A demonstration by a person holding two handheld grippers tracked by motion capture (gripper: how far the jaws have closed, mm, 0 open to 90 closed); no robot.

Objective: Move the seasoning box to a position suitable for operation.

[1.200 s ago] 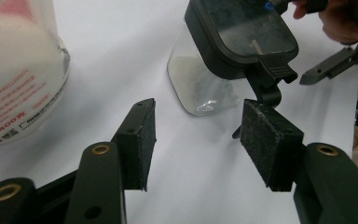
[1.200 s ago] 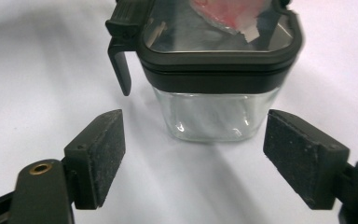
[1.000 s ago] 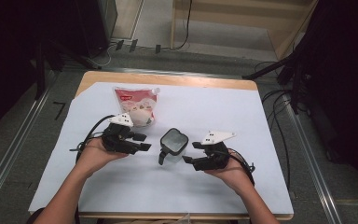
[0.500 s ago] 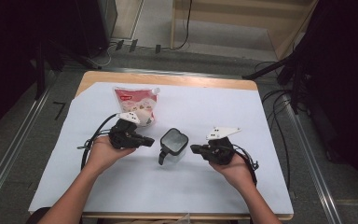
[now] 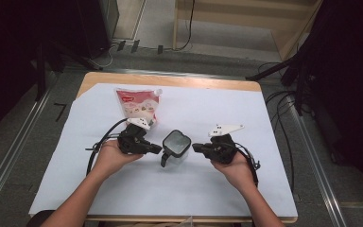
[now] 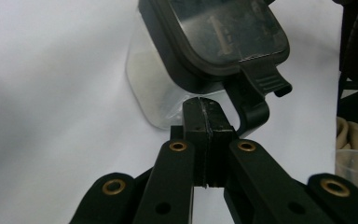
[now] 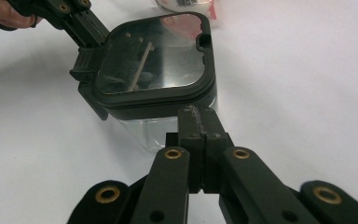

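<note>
**Closed grippers flanking a lidded container**

Layout, high view, left to right. White sheet (image 5: 75, 156) covers the table; a printed pouch (image 5: 138, 105) lies flat at upper left of centre, apart from the work. Below it, the left gripper (image 5: 157, 149) points toward frame centre, its jaws pressed together with nothing between them. At centre stands the clear container (image 5: 176, 145) with a dark lid and a side handle at its lower left. At right of centre, the right gripper (image 5: 196, 147) mirrors the first, jaws likewise fully closed and empty, tips just beside the container's wall.

Left gripper view: closed tips (image 6: 206, 114) sit at the lid's latch tab (image 6: 261, 79), near the handle, probably so that a blunt, shut tip can push or lift the latch. Right gripper view: closed tips (image 7: 196, 122) rest against the container (image 7: 154, 79) below the lid rim, apparently to brace it from the opposite side against sliding.
</note>
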